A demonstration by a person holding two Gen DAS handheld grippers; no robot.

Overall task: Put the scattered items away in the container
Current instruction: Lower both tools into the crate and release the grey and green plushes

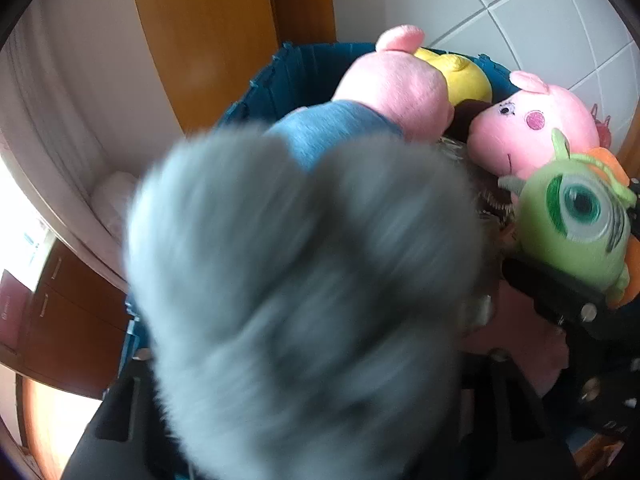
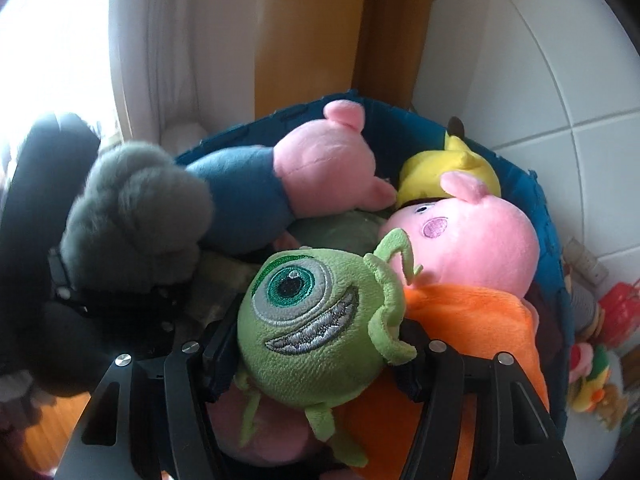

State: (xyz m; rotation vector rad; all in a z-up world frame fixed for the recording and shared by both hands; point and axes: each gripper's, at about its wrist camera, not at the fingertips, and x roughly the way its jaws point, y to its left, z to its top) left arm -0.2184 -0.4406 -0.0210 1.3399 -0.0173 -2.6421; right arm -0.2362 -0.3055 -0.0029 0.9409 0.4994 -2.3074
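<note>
A blue fabric bin (image 1: 304,68) (image 2: 548,216) is filled with plush toys: a pink pig in a blue top (image 1: 396,88) (image 2: 320,168), a pink pig in an orange dress (image 1: 532,128) (image 2: 472,240) and a yellow plush (image 1: 460,76) (image 2: 452,168). My left gripper (image 1: 308,360) (image 2: 120,292) is shut on a grey fluffy plush (image 1: 304,272) (image 2: 132,216) over the bin's left rim; the blurred plush hides its fingers. My right gripper (image 2: 316,356) (image 1: 576,300) is shut on a green one-eyed monster plush (image 2: 316,312) (image 1: 576,216), held above the bin's near side.
The bin stands in a corner against a wooden door frame (image 2: 312,32) and a white curtain (image 2: 160,48). White floor tiles (image 2: 560,80) lie to the right. Several small toys (image 2: 592,380) and a red item (image 2: 620,308) lie on the floor right of the bin.
</note>
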